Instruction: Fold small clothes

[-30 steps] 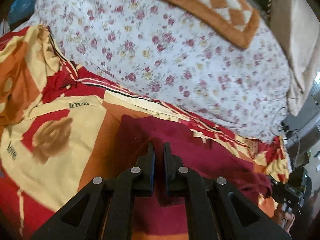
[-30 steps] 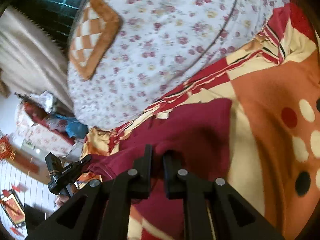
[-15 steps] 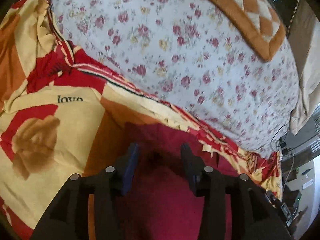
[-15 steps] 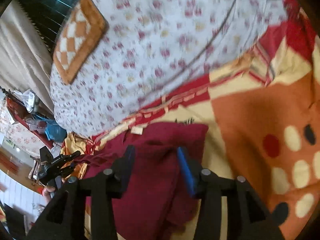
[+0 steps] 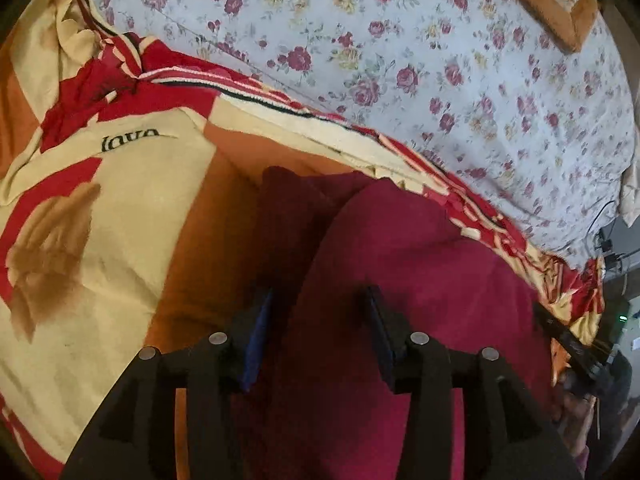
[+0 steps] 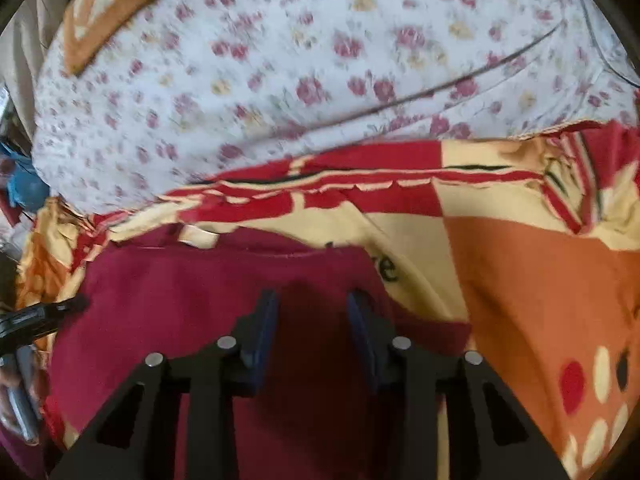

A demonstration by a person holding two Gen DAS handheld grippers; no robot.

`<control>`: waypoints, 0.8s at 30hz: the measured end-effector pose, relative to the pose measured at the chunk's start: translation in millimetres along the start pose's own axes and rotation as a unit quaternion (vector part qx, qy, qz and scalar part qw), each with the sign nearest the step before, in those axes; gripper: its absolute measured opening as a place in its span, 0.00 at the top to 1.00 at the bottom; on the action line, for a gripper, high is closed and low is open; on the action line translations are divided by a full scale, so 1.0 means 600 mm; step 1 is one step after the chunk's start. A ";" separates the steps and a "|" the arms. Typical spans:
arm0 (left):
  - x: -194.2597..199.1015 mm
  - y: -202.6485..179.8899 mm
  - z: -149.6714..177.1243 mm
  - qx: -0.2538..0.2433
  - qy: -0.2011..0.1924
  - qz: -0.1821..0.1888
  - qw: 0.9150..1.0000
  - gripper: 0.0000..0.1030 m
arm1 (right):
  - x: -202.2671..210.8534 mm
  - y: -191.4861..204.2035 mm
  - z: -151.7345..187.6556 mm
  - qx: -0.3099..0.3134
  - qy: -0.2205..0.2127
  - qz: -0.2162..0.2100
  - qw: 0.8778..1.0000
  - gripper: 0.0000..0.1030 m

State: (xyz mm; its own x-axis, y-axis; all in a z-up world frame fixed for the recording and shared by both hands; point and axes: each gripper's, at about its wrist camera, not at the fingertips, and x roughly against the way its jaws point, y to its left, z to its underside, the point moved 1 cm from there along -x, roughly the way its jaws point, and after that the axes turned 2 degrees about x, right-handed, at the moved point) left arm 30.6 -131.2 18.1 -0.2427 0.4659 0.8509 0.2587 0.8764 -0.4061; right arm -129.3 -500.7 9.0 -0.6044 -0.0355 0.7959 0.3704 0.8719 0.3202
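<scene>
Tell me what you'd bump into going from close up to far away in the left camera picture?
Left gripper → maroon garment → red, orange and cream blanket → flowery white sheet → orange checked cushion.

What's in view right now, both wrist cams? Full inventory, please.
garment: one, maroon, lying on the blanket under both grippers
blanket: one, red, orange and cream with black lettering, spread over the near part of the bed
bedsheet: one, white with pink and yellow flowers, beyond the blanket
cushion: one, orange and cream checks, on the bedsheet at the far edge
cable: one, dark, running across the bedsheet
left gripper: one, black with blue pads, open over the garment
right gripper: one, black with blue pads, open over the garment
</scene>
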 end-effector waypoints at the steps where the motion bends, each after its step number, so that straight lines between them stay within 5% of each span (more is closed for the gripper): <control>1: 0.009 0.003 0.000 0.001 0.002 0.005 1.000 0.66 | -0.003 0.001 -0.002 0.005 -0.003 0.003 1.000 0.63; 7: 0.087 0.027 0.026 -0.018 -0.012 0.044 0.999 0.66 | 0.100 -0.008 0.030 -0.007 -0.024 -0.054 0.998 0.53; 14: 0.118 0.050 0.103 -0.064 0.045 0.096 0.992 0.66 | 0.188 0.000 0.121 0.025 -0.015 -0.089 0.996 0.48; 22: 0.098 0.032 0.149 -0.110 0.068 0.109 0.985 0.68 | 0.177 0.019 0.196 0.027 0.026 -0.122 0.992 0.48; 24: 0.092 0.031 0.151 -0.115 0.072 0.109 0.985 0.81 | 0.164 0.017 0.205 0.016 0.033 -0.120 0.992 0.48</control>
State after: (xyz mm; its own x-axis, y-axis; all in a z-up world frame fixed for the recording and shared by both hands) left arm -63.0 -78.3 27.5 -0.0280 0.6030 0.7972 0.4987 0.6996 -0.5117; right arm -271.7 -435.2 27.5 -0.6240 -0.2747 0.7316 0.1989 0.8495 0.4886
